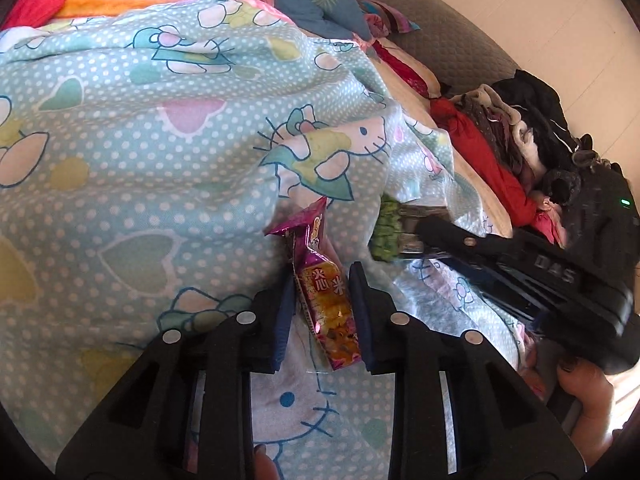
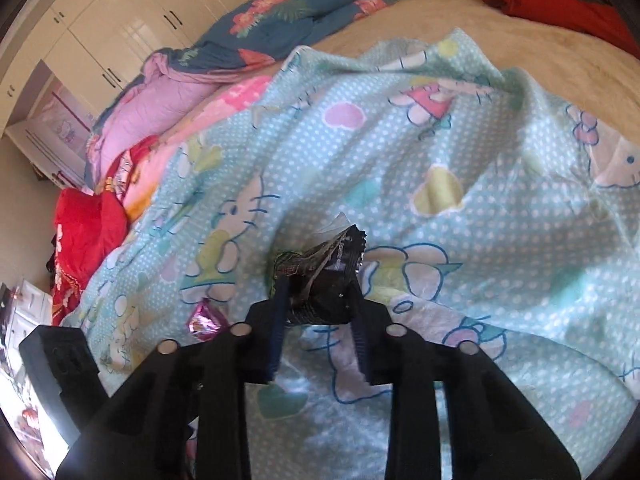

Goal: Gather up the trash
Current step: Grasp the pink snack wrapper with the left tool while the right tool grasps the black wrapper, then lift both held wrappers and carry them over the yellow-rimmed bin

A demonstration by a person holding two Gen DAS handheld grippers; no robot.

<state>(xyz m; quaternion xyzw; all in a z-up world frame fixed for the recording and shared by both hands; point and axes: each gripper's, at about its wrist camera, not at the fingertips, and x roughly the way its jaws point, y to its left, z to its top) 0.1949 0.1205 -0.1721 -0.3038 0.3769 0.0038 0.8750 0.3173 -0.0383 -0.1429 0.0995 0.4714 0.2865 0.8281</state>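
A purple and orange snack wrapper [image 1: 324,300] stands on end on the pale blue cat-print sheet [image 1: 160,160]. My left gripper [image 1: 320,280] is shut on it, a pad against each side. Its foil end [image 2: 206,320] also shows low left in the right wrist view. My right gripper [image 2: 318,286] is shut on a crumpled dark wrapper [image 2: 320,276], whose top sticks up above the fingertips. From the left wrist view, the right gripper [image 1: 412,232] reaches in from the right, and that wrapper [image 1: 386,232] shows a green printed side.
The sheet [image 2: 440,140] covers most of the bed in loose folds. A pile of red, black and grey clothes [image 1: 500,152] lies by the bed's right edge. Blue floral and pink quilts [image 2: 248,28] are bunched at the far side. White wardrobes [image 2: 120,20] stand beyond. A hand [image 1: 580,384] holds the right gripper.
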